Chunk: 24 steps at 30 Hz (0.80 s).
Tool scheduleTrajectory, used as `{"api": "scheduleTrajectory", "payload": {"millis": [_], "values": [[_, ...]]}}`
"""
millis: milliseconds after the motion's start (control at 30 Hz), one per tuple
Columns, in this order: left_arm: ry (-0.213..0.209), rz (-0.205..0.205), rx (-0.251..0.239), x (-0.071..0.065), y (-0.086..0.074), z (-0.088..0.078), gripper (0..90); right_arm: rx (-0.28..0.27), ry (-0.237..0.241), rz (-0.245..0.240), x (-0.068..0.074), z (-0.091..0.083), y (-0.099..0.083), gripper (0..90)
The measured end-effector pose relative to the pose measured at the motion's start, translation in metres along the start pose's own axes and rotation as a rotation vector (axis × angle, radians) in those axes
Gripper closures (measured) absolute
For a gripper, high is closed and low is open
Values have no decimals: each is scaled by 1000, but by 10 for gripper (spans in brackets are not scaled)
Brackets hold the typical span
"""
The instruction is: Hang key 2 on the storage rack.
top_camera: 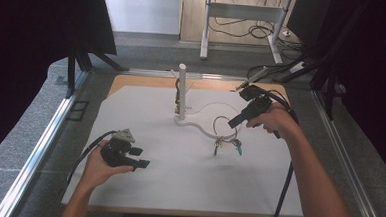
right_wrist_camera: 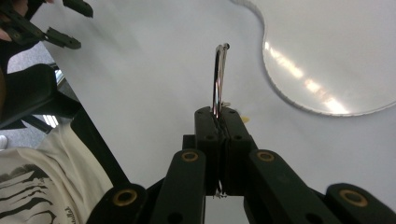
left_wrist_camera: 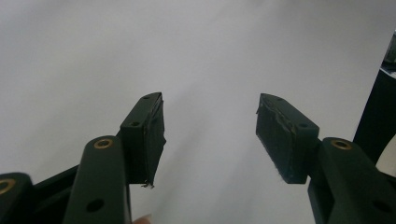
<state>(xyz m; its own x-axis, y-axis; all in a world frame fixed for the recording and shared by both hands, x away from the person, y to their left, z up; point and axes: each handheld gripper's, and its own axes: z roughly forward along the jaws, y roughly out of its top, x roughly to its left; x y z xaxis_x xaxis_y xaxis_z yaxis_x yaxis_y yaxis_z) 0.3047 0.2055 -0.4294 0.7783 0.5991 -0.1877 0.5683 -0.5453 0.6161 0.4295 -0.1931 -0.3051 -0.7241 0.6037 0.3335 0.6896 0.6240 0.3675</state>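
Observation:
A thin metal key ring stands edge-on from the tips of my right gripper, which is shut on it. In the high view that ring hangs from the right gripper right of centre, with a small bunch of keys dangling below onto the white board. A white post rises at the back middle from a clear curved base. My left gripper rests low at the front left, jaws wide open. Nothing lies between its pads.
The clear base plate lies just right of the ring in the right gripper view. Black cables trail from both grippers toward the person. Metal rails run along the table's left and right sides. A desk frame stands on the floor beyond.

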Motion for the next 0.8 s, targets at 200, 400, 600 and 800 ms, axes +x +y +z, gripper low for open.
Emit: {"api": "scheduleTrajectory", "payload": {"millis": [200, 400, 600, 800], "values": [[-1, 1, 1, 0, 0, 0, 427, -2, -2, 6, -2, -4, 5, 874], [-2, 0, 0, 0, 0, 0, 426, -5, -1, 8, -4, -1, 7, 875], [-1, 1, 3, 0, 0, 0, 426, -41, -12, 30, -9, -6, 14, 875], [-2, 2, 3, 0, 0, 0, 426, -64, -17, 39, -14, -13, 26, 875]]}}
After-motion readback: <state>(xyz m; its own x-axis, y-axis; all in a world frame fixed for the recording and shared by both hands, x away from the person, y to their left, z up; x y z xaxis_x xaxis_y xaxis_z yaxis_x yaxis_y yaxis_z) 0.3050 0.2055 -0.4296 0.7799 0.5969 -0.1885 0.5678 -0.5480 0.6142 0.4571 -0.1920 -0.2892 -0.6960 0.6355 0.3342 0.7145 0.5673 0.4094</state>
